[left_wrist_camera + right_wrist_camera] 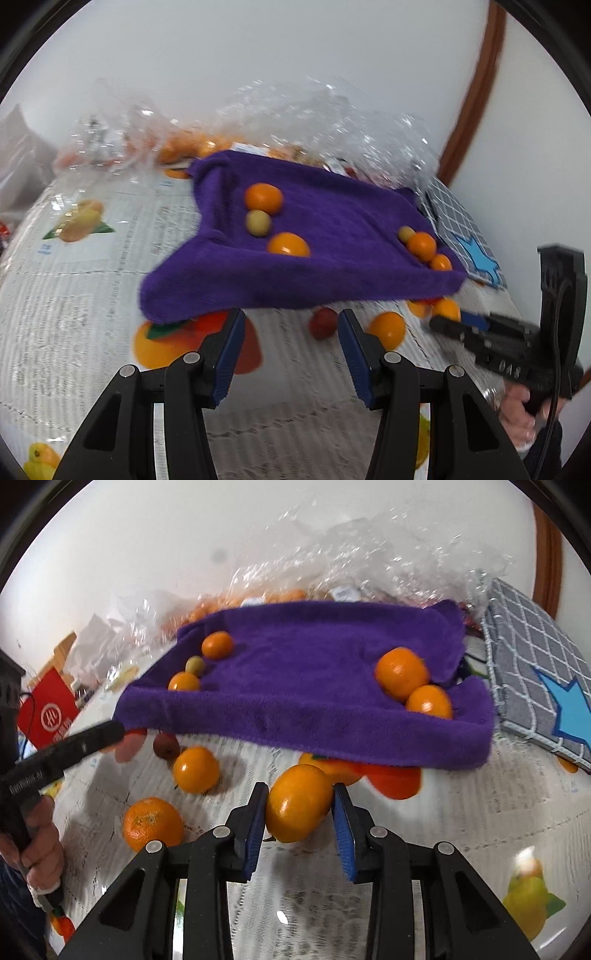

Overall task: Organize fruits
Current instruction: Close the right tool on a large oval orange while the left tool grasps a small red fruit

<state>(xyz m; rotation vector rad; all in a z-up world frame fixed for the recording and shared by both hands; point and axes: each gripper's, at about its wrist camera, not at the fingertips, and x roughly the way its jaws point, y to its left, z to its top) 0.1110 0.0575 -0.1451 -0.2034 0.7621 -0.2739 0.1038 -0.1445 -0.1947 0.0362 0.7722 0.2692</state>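
Note:
A purple towel (314,236) (306,686) lies on the fruit-print tablecloth with several oranges and small green fruits on it. My right gripper (300,808) is shut on an orange (298,803), held just in front of the towel's near edge. My left gripper (291,332) is open and empty, near the towel's front edge. A small red fruit (323,323) and a loose orange (388,329) lie just beyond its fingers. In the right wrist view, loose oranges (195,770) (152,823) and the red fruit (166,746) lie on the cloth at left.
Clear plastic bags (295,118) with more oranges sit behind the towel against the white wall. A grey checked mat (535,672) with a blue star lies to the right. A red box (48,709) stands far left. The tablecloth (74,295) covers the table.

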